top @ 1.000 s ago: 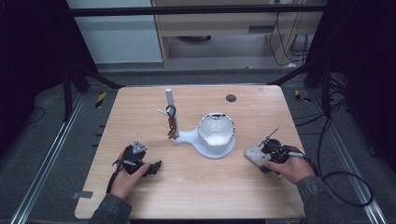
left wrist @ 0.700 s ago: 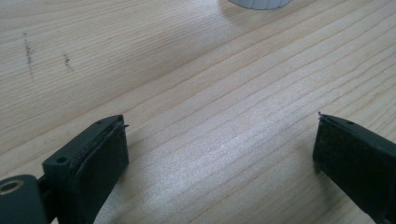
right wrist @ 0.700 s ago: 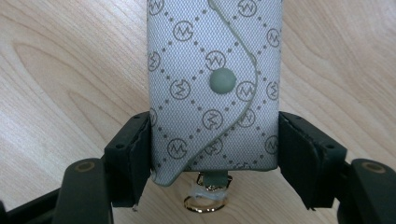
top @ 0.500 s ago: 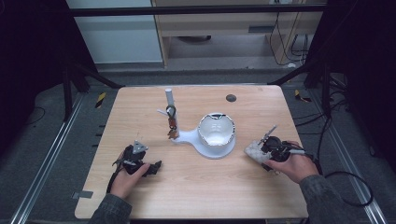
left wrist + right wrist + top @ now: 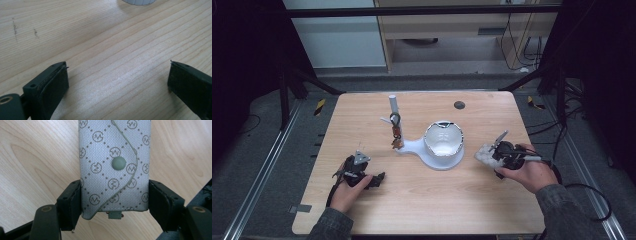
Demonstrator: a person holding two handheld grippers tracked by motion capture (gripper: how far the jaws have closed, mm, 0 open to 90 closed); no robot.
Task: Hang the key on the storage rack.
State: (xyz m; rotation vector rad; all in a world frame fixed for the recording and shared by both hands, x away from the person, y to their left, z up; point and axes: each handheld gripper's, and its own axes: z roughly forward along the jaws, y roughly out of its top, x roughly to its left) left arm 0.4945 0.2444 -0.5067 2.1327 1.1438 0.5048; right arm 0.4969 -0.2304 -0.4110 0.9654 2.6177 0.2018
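Worktop (image 5: 422, 210): pale wood, rounded corners; bare stretch across the lower centre of the high view, between the two hands.
Edges: left gripper (image 5: 357, 172) sits near the lower left edge; right gripper (image 5: 504, 150) sits close to the right edge.
Left jaws: spread wide over bare wood in the left gripper view, nothing between them.
Right jaws: pinching a grey patterned pouch (image 5: 114, 165) by its two long sides; snap button facing up, flap edge curving across it. Pouch lies on the wood, at centre right of the high view (image 5: 484, 156).
White stand (image 5: 432, 150): centre of the frame, round bowl-like part just left of the pouch, apart from it.
Post (image 5: 393, 107): white, upright, at upper centre; small dark items hang on it, too small to tell.
Dark disc (image 5: 459, 105): near the far edge, well apart from the rest.
Room: dark frame posts on both sides, grey floor, cables at right, pale cabinet beyond.
Change from one second ago: right hand (image 5: 524, 170) and pouch have shifted slightly upward in the frame; left hand (image 5: 347, 190) unchanged.
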